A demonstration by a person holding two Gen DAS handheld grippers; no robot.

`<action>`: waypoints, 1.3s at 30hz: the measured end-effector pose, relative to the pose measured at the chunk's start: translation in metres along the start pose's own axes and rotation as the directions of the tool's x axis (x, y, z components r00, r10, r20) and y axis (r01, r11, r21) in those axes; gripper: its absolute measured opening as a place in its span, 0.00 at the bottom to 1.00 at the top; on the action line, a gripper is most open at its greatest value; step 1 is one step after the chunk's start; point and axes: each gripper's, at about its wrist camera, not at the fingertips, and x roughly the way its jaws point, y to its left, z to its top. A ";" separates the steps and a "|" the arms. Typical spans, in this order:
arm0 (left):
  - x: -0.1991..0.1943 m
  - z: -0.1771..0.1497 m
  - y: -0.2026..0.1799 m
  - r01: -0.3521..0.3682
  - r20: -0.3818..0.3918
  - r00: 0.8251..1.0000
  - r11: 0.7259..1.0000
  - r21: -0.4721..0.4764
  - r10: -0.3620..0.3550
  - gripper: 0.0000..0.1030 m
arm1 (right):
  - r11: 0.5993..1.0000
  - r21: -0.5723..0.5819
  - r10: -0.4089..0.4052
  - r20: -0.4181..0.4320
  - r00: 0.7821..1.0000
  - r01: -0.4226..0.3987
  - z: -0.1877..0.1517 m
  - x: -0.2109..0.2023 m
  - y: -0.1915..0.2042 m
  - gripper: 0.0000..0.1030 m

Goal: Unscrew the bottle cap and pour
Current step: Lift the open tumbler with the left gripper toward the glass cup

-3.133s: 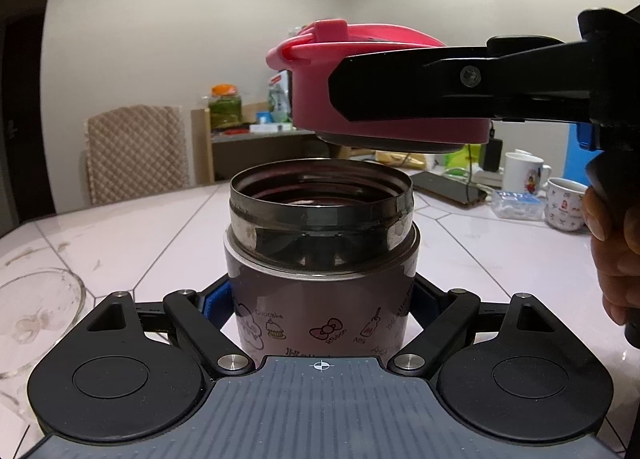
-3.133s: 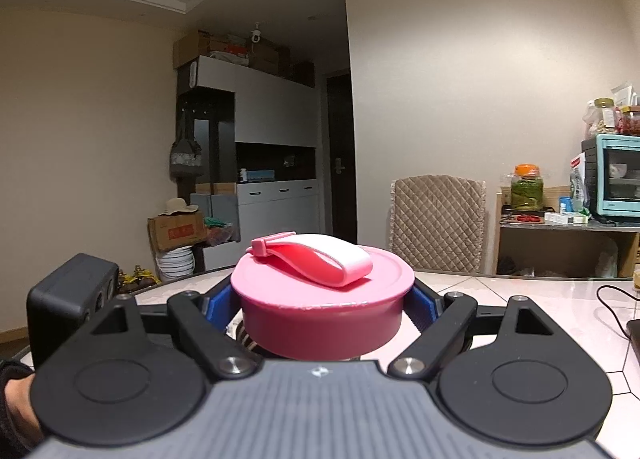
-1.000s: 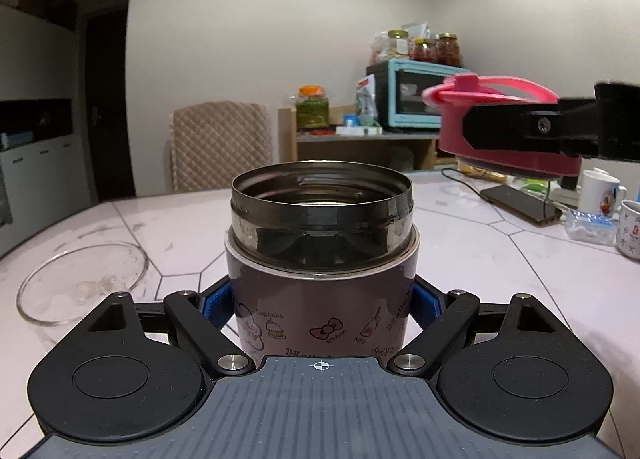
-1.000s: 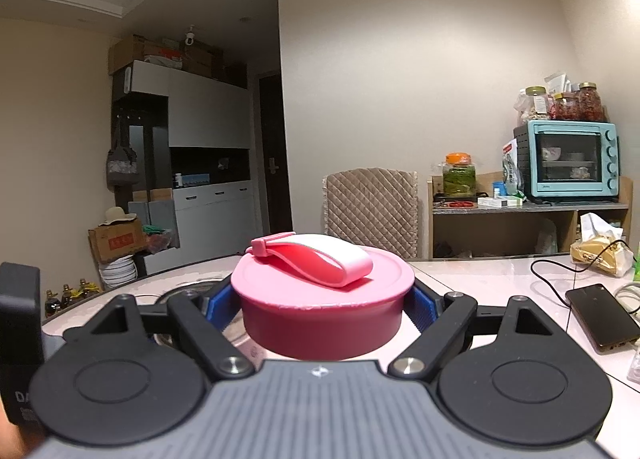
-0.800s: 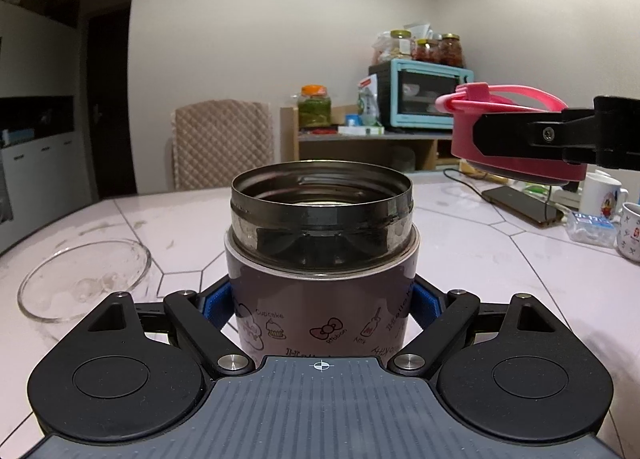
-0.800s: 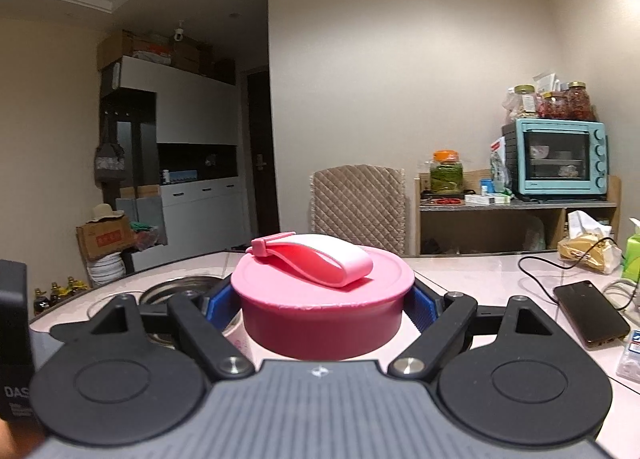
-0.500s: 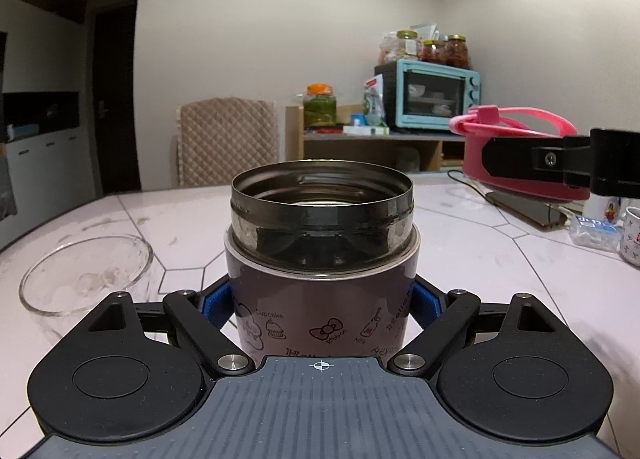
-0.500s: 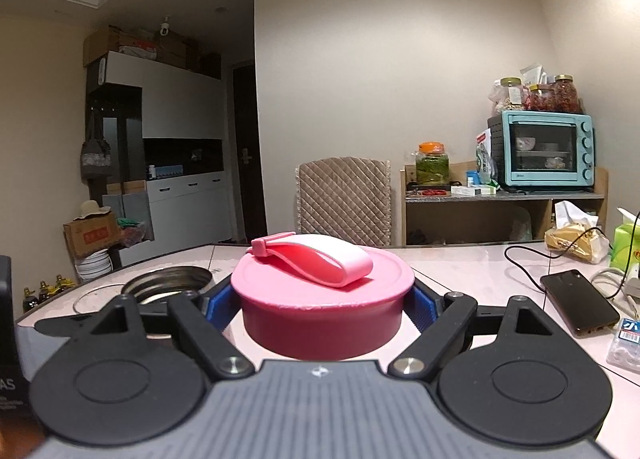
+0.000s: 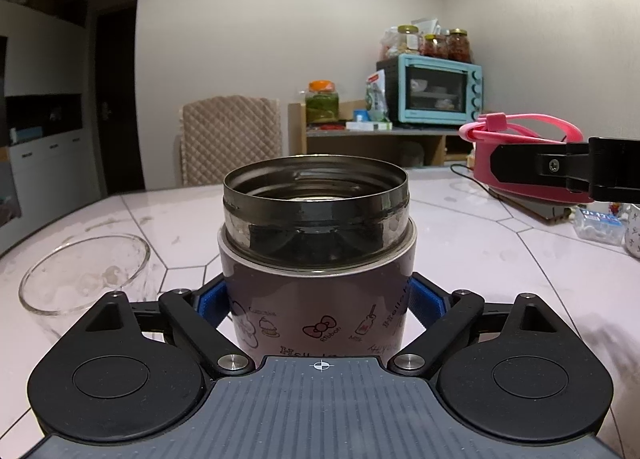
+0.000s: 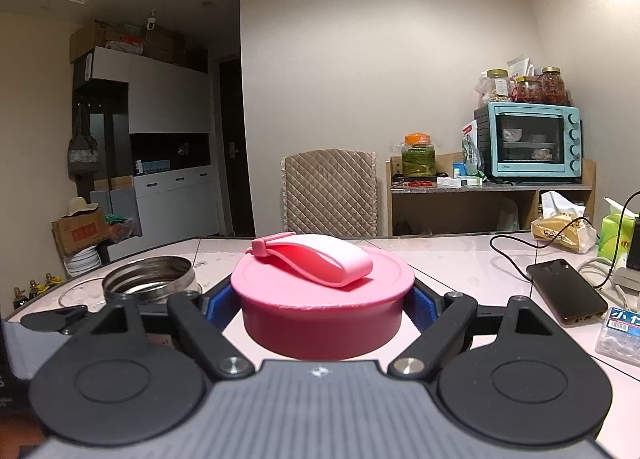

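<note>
The left tool grips the open jar upright over the worktop. The right tool clamps the pink lid, off beside the jar. A glass bowl sits near the worktop's left edge.

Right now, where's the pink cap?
The pink cap is off the jar, clamped in the right gripper and held above the table. In the left wrist view it sits far right, beyond the open jar, near the phone.

Mug cut by right edge
</note>
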 end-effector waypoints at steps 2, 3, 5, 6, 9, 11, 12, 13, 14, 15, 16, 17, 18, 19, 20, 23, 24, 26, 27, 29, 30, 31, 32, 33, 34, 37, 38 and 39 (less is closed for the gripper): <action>-0.001 -0.003 0.003 -0.001 0.004 1.000 1.000 -0.003 0.002 0.92 | 1.000 0.001 -0.003 -0.004 1.000 0.003 0.000 0.001 0.000 0.83; -0.002 -0.004 0.003 0.000 0.003 1.000 1.000 -0.005 0.000 0.92 | 1.000 0.002 -0.003 -0.005 1.000 0.003 0.000 0.001 -0.001 0.83; -0.005 -0.004 0.003 0.003 0.002 1.000 1.000 -0.008 -0.003 0.93 | 1.000 0.003 -0.004 -0.007 1.000 0.004 -0.001 0.000 -0.001 0.83; -0.007 -0.005 0.003 0.003 0.002 1.000 1.000 -0.009 -0.003 0.93 | 1.000 0.004 -0.005 -0.008 1.000 0.005 -0.001 0.001 -0.001 0.83; -0.010 -0.006 0.004 0.003 0.001 1.000 1.000 -0.011 -0.003 0.93 | 1.000 0.007 -0.008 -0.012 1.000 0.008 -0.002 0.001 -0.001 0.83; -0.013 -0.007 0.005 0.005 -0.001 1.000 1.000 -0.012 -0.005 0.94 | 1.000 0.005 -0.014 -0.016 1.000 0.014 -0.002 0.001 -0.001 0.83; -0.013 -0.006 0.005 0.005 -0.001 1.000 1.000 -0.012 -0.005 0.94 | 1.000 0.006 -0.015 -0.017 1.000 0.015 -0.002 0.002 -0.002 0.83; -0.014 -0.007 0.005 0.003 0.000 1.000 1.000 -0.012 -0.003 0.95 | 1.000 0.005 -0.018 -0.019 1.000 0.018 -0.002 0.001 -0.001 0.83; -0.016 -0.007 0.005 0.000 0.001 1.000 1.000 -0.013 0.000 0.95 | 1.000 0.005 -0.021 -0.021 1.000 0.021 -0.003 0.001 -0.001 0.83; -0.016 -0.007 0.005 -0.001 0.001 1.000 1.000 -0.014 0.001 0.95 | 1.000 0.005 -0.022 -0.022 1.000 0.022 -0.003 0.001 -0.001 0.83; -0.016 -0.006 0.004 -0.002 0.001 1.000 1.000 -0.014 0.002 0.96 | 1.000 0.004 -0.023 -0.025 0.999 0.023 -0.003 0.001 -0.001 0.83; -0.016 -0.006 0.004 -0.003 0.001 1.000 1.000 -0.015 0.003 0.96 | 1.000 0.004 -0.024 -0.027 0.999 0.024 -0.004 0.000 -0.001 0.83; -0.017 -0.006 0.005 -0.006 0.001 1.000 1.000 -0.015 0.006 0.96 | 1.000 0.003 -0.025 -0.028 0.999 0.025 -0.004 0.001 -0.001 0.83; -0.018 -0.007 0.006 -0.007 0.000 1.000 1.000 -0.014 0.007 0.97 | 1.000 0.002 -0.028 -0.031 0.999 0.028 -0.004 0.001 -0.001 0.83; -0.019 -0.007 0.006 -0.006 0.000 1.000 1.000 -0.014 0.006 0.97 | 1.000 0.002 -0.027 -0.034 0.999 0.027 -0.005 0.001 -0.001 0.83; -0.021 -0.007 0.006 -0.002 -0.001 1.000 1.000 -0.015 0.002 0.97 | 1.000 -0.004 -0.031 -0.045 0.998 0.031 -0.006 0.001 0.000 0.83; -0.022 -0.007 0.006 -0.001 -0.002 1.000 1.000 -0.014 0.001 0.97 | 1.000 -0.004 -0.030 -0.047 0.998 0.030 -0.007 0.001 0.000 0.83; -0.022 -0.007 0.006 0.001 -0.001 1.000 1.000 -0.014 -0.001 0.98 | 1.000 -0.007 -0.029 -0.056 0.998 0.029 -0.008 0.002 0.000 0.83; -0.023 -0.007 0.006 0.003 -0.001 1.000 1.000 -0.015 -0.003 0.98 | 1.000 -0.007 -0.029 -0.057 0.998 0.029 -0.008 0.002 0.000 0.83; -0.022 -0.005 0.005 0.007 -0.003 1.000 1.000 -0.014 -0.007 0.99 | 0.999 -0.009 -0.033 -0.061 0.998 0.032 -0.008 0.002 0.000 0.83; -0.022 -0.004 0.004 0.010 -0.004 1.000 1.000 -0.014 -0.010 0.99 | 0.999 -0.009 -0.034 -0.062 0.998 0.033 -0.008 0.003 0.000 0.83; -0.023 -0.005 0.004 0.013 -0.005 1.000 1.000 -0.012 -0.013 1.00 | 0.999 -0.009 -0.035 -0.065 0.997 0.035 -0.009 0.003 0.000 0.83; -0.024 -0.005 0.004 0.016 -0.007 1.000 1.000 -0.010 -0.016 1.00 | 0.999 -0.009 -0.037 -0.067 0.997 0.036 -0.010 0.003 0.000 0.83; -0.025 -0.005 0.003 0.018 -0.007 1.000 1.000 -0.009 -0.018 1.00 | 0.999 -0.009 -0.038 -0.070 0.997 0.038 -0.010 0.003 0.000 0.83; -0.026 -0.006 0.003 0.021 -0.009 1.000 1.000 -0.006 -0.021 1.00 | 0.999 -0.010 -0.041 -0.074 0.996 0.040 -0.011 0.004 0.000 0.83; -0.030 -0.007 0.001 0.034 -0.018 0.999 0.999 0.005 -0.034 1.00 | 0.999 -0.012 -0.043 -0.080 0.996 0.043 -0.013 0.004 0.000 0.83; -0.030 -0.008 0.001 0.038 -0.020 0.999 0.999 0.006 -0.038 1.00 | 0.999 -0.013 -0.045 -0.082 0.996 0.044 -0.014 0.004 0.000 0.83; -0.031 -0.008 0.000 0.042 -0.021 0.999 0.999 0.008 -0.042 1.00 | 0.999 -0.013 -0.045 -0.083 0.996 0.044 -0.014 0.005 -0.001 0.83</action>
